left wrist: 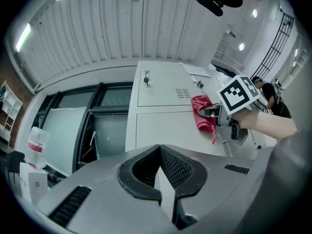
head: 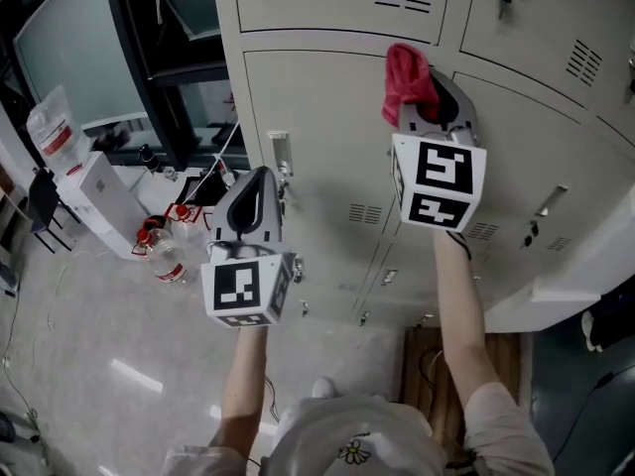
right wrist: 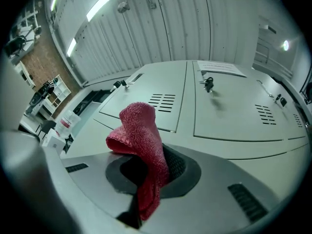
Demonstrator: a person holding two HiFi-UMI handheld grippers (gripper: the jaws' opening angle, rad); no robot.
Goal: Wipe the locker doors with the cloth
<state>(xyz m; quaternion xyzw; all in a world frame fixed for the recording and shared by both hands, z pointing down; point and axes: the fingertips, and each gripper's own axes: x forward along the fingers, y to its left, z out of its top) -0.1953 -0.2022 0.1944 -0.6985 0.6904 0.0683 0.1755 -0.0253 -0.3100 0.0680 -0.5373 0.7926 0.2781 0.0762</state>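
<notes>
A red cloth [head: 408,80] is pinched in my right gripper [head: 422,107], which is raised against the upper part of a pale grey locker door [head: 317,137]. In the right gripper view the cloth [right wrist: 141,150] bunches out of the shut jaws and droops down over them. From the left gripper view the cloth [left wrist: 204,115] shows pressed at the seam between two doors. My left gripper [head: 260,191] hangs lower and to the left, near a door handle [head: 280,155], with its jaws shut and nothing between them.
The locker bank [head: 536,97] has vents, handles and keys in several doors. Bottles [head: 167,256] and a white box [head: 99,201] stand on the floor at left. A dark window frame [head: 164,67] borders the lockers. The person's arms reach up from below.
</notes>
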